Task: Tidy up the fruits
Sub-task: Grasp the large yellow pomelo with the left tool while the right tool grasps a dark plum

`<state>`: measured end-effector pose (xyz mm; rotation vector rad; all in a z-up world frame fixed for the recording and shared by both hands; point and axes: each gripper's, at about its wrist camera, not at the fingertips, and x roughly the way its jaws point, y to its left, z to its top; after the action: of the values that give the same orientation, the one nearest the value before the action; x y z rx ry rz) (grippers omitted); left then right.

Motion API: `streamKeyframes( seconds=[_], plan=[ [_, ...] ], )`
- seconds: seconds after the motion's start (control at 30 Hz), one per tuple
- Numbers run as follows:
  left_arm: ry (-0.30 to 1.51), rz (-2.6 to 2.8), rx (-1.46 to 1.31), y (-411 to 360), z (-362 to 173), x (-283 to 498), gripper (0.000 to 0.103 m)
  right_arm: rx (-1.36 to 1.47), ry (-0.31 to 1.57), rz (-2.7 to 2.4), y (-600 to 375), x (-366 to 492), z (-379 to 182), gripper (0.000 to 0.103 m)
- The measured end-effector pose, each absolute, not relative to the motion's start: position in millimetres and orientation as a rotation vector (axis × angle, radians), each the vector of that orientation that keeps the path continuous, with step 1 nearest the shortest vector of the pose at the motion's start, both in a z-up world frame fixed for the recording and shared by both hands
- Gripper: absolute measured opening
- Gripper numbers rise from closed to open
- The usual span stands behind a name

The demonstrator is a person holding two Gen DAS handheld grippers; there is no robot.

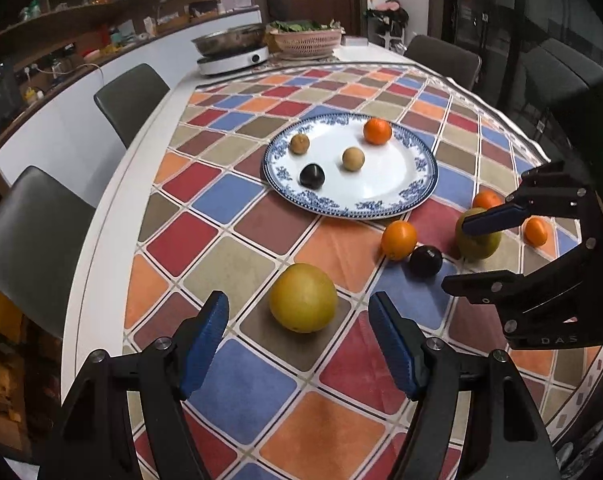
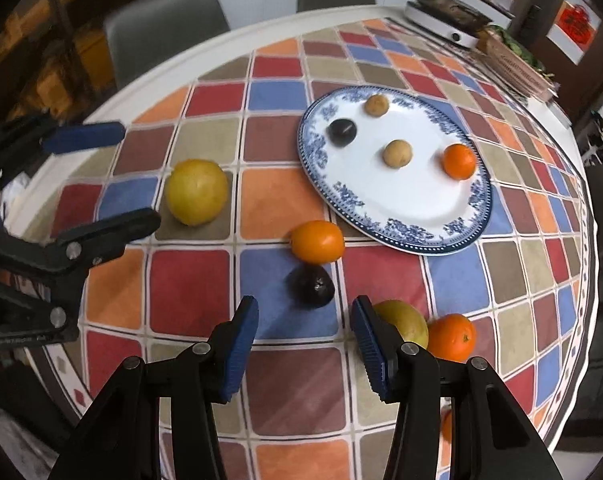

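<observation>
**Four fruits plated, six to go**

A blue-rimmed plate [image 1: 417, 196] on the checked tablecloth [image 1: 229, 200] holds four fruits: an orange [image 1: 377, 131], a dark plum [image 1: 311, 176] and two small brown fruits [image 1: 353, 159]. Off the plate, on the cloth near its rim, lie a large yellow fruit [image 1: 303, 303], three more oranges [image 1: 398, 239], a second dark plum [image 1: 426, 261] and a green-yellow fruit [image 1: 481, 244]. The left gripper [image 1: 299, 340] hovers with jaws wide, framing the yellow fruit; the right gripper [image 2: 304, 344] hangs equally wide, empty, by the dark plum.
</observation>
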<state>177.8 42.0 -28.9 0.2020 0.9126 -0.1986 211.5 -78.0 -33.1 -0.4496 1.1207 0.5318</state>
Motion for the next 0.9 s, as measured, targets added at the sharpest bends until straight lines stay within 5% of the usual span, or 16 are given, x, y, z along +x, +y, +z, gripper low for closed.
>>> streamKeyframes(
  seconds=[0.57, 0.9],
  plan=[
    [1.033, -0.229, 0.192, 44, -67, 214, 0.071, -0.510, 1.208, 0.552, -69, 238, -63, 0.042],
    [1.077, -0.240, 0.168, 42, -79, 223, 0.053, -0.517, 1.260, 0.563, -67, 246, -74, 0.031]
  ],
)
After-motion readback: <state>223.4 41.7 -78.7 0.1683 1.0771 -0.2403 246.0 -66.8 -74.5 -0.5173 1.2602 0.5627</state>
